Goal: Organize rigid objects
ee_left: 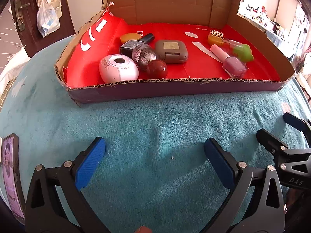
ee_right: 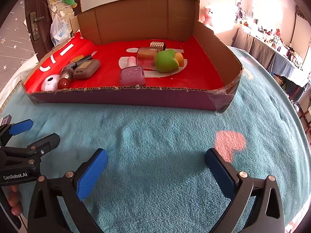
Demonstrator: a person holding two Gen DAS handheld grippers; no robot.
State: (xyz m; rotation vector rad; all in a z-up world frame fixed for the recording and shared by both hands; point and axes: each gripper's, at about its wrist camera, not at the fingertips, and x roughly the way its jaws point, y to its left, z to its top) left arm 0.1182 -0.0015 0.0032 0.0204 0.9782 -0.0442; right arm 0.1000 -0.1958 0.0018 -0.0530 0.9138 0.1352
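Holding two nail polish bottles (ee_left: 231, 62): one box (ee_left: 175, 92).

Three polish bottles (ee_left: 232, 65) – one box (ee_left: 175, 94).

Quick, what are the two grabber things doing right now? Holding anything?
Left gripper: jaws open, holding nothing, above the blue towel.
Right gripper: jaws open, holding nothing.

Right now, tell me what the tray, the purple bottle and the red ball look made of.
Tray: corrugated cardboard, fluting visible along cut edges.
Purple bottle: probably glass, translucent and glossy.
Red ball: hard, polished; glossy highlight, material unclear.
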